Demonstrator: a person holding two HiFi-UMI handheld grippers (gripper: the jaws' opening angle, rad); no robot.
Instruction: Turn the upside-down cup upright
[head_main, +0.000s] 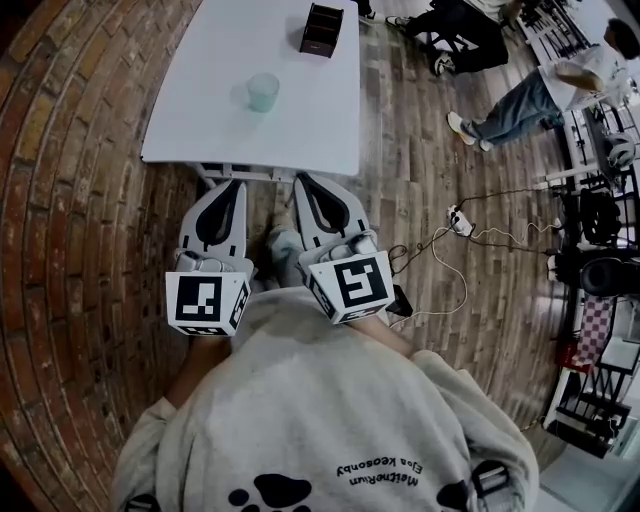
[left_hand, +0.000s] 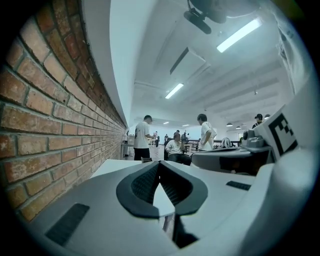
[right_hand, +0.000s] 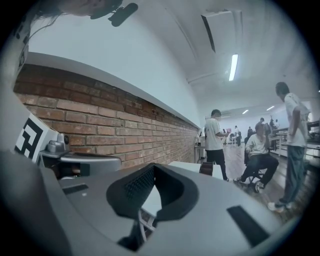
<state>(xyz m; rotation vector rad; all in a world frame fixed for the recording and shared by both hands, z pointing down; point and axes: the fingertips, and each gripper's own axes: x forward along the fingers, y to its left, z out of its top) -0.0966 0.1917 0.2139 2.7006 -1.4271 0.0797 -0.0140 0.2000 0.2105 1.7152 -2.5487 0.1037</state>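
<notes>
A pale green translucent cup (head_main: 263, 92) stands on the white table (head_main: 200, 120), left of its middle; I cannot tell which way up it is. My left gripper (head_main: 233, 183) and right gripper (head_main: 303, 178) hang side by side just short of the table's near edge, both pointing level at it. Each is shut with nothing between its jaws. In the left gripper view the left gripper (left_hand: 159, 163) shows its jaws meeting at the tip, as does the right gripper (right_hand: 154, 168) in the right gripper view. The cup is hidden in both gripper views.
A dark open box (head_main: 321, 30) sits at the table's far end. A brick wall (left_hand: 55, 125) runs along the left. Cables and a power strip (head_main: 460, 222) lie on the floor to the right. Several people (head_main: 540, 90) sit or stand beyond the table.
</notes>
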